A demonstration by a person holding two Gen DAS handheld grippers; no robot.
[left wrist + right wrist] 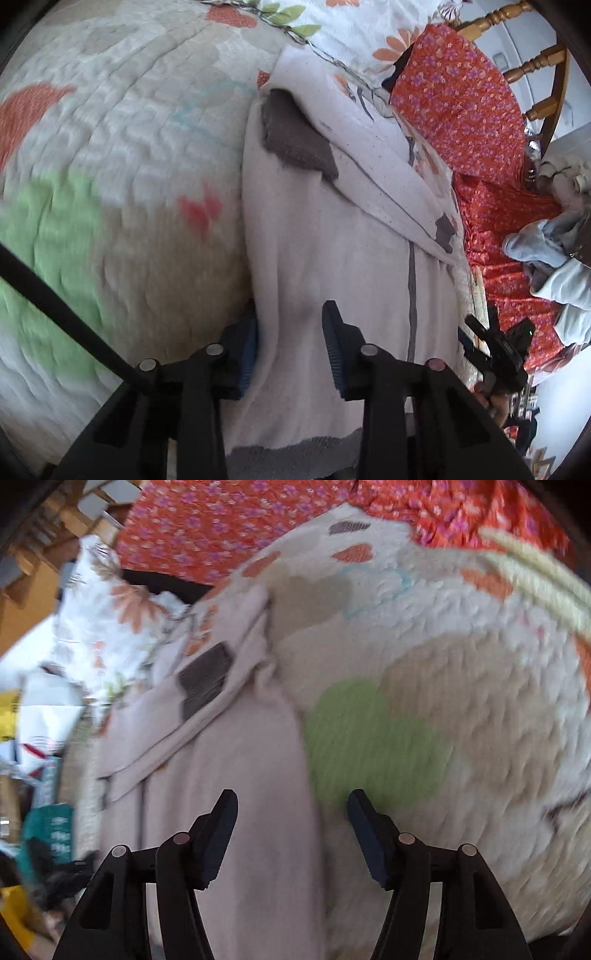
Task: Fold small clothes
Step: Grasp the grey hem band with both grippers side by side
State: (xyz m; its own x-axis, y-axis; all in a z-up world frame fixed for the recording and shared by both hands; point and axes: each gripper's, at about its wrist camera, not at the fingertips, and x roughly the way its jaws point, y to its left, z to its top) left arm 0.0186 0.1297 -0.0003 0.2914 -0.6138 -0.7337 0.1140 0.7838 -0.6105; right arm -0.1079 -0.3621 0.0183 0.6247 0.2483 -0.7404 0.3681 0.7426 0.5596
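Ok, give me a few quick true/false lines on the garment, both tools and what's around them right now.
1. The pale pink garment lies on a quilted blanket. True.
2. The left tool is clamped shut. False: its jaws are apart, the garment's edge between them.
3. The right tool is open. True.
4. The garment has bright blue cuffs. False: they are dark grey.
5. A red floral cloth lies beyond the garment. True.

A quilted patchwork bedspread [122,155] carries a pale pink garment [332,251] and red floral cloth [461,99].
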